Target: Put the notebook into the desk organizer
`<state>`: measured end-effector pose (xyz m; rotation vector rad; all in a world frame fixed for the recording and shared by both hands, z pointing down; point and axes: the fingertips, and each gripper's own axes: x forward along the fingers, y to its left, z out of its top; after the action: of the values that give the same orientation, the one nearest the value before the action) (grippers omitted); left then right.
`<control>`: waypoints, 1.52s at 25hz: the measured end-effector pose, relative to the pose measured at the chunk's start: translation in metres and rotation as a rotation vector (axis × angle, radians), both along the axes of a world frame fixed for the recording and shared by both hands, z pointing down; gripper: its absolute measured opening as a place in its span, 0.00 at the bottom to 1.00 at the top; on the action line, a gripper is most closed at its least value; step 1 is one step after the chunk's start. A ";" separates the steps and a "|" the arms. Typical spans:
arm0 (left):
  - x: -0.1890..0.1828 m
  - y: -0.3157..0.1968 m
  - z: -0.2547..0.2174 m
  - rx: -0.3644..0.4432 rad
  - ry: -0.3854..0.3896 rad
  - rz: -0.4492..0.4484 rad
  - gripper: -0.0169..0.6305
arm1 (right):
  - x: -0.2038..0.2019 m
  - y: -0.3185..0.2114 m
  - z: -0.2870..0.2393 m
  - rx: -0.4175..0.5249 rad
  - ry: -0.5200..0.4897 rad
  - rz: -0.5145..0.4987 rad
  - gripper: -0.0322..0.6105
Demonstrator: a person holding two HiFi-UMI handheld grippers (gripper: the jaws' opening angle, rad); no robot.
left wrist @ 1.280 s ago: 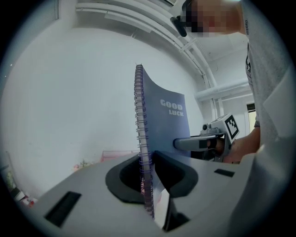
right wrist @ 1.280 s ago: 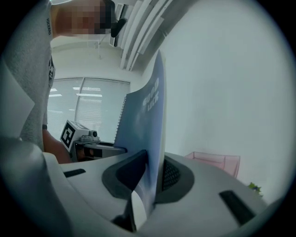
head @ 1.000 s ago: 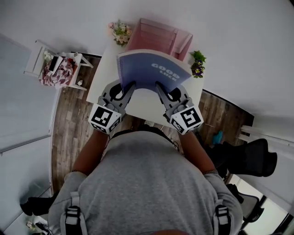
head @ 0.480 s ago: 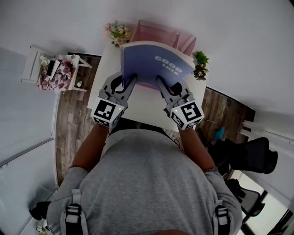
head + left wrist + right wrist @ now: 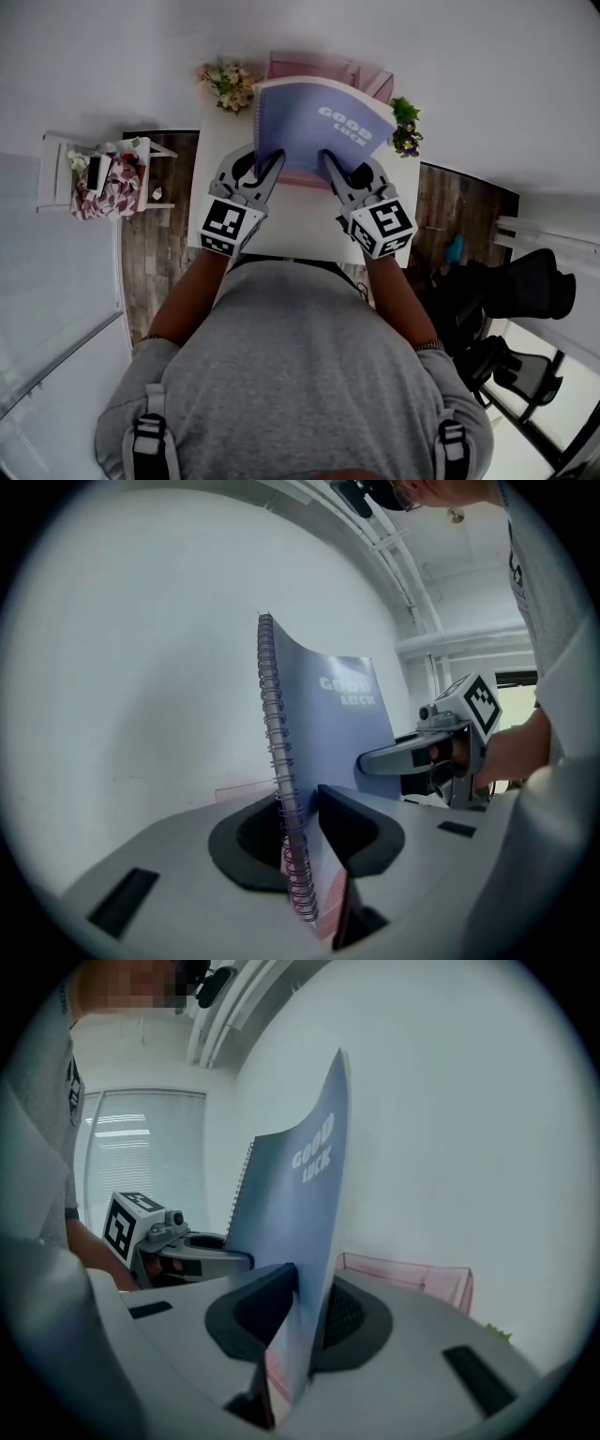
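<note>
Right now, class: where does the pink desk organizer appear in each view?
Head view: desk organizer at top centre, behind the notebook.
Left gripper view: faint pink edge, left of the notebook.
Right gripper view: lower right, beside the notebook.
Shared landmark: the notebook's GOOD LUCK cover.

Light grey short-sleeved T-shirt (image 5: pixel 300 375), sleeves ending above the elbows, dark print (image 5: pixel 72 1074) on its front. Two black shoulder straps (image 5: pixel 148 450), each with a black-and-grey buckle (image 5: pixel 452 434). Thin band (image 5: pixel 429 349) on right wrist, detail too small.
</note>
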<state>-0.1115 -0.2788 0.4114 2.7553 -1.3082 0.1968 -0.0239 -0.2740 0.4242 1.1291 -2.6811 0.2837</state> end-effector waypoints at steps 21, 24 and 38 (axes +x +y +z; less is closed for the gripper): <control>0.001 -0.038 0.062 -0.319 -0.118 -0.084 0.25 | 0.003 -0.034 0.057 -0.306 0.080 0.106 0.17; 0.002 -0.044 0.066 -0.380 -0.126 -0.084 0.24 | 0.003 -0.040 0.063 -0.337 0.096 0.115 0.17; 0.010 -0.062 0.097 -0.584 -0.158 -0.071 0.20 | 0.006 -0.060 0.098 -0.468 0.161 0.137 0.18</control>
<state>-0.1011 -0.3411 0.5085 2.2305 -1.1441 0.6814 -0.0179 -0.3342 0.5222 1.1255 -2.2336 0.7618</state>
